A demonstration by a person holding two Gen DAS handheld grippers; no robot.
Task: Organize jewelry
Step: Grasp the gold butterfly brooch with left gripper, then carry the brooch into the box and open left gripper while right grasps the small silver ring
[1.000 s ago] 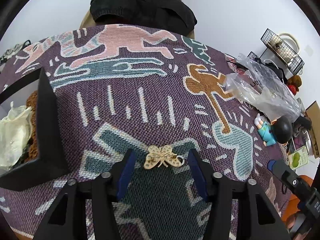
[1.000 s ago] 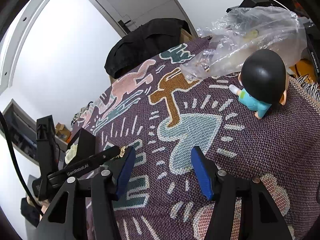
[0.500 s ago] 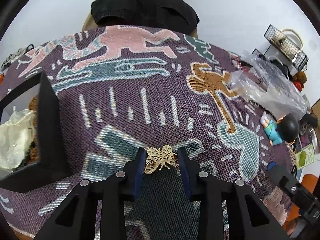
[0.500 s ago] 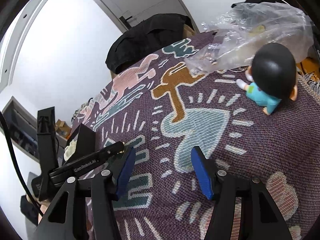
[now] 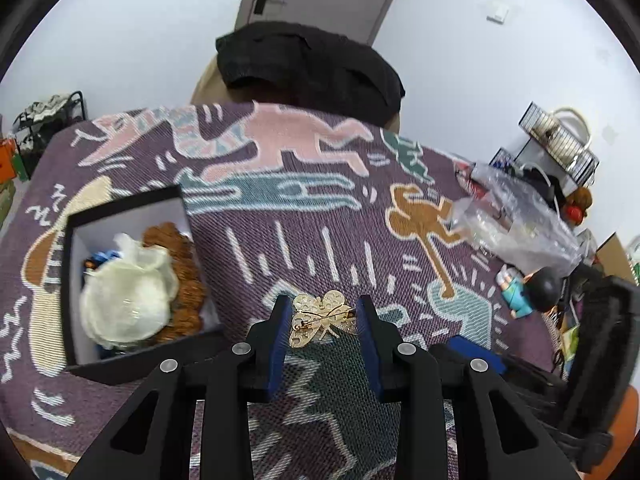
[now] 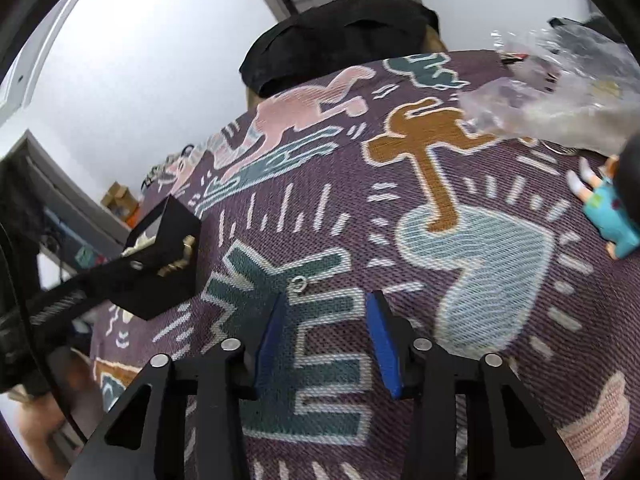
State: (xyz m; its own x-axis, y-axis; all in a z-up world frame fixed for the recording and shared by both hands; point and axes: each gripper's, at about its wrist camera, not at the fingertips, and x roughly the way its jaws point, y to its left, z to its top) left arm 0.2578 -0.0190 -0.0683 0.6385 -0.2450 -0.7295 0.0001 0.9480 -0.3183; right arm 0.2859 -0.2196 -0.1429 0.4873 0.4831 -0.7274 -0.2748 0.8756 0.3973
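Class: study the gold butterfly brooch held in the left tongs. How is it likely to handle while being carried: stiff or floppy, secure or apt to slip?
The butterfly brooch looks like thin pierced metal, so probably stiff and light. The left tongs pinch only its wing edges, so it may pivot or slip. Its back pin shows, so it could snag the woven blanket.

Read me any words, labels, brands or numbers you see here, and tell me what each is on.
"E": a large teal woven shape on the blanket, near the right claw; possibly only pattern.
Left claw: faint pale print on its body, too blurred to read.
Green packet at the right edge: too small to read.
Nothing else is legible.
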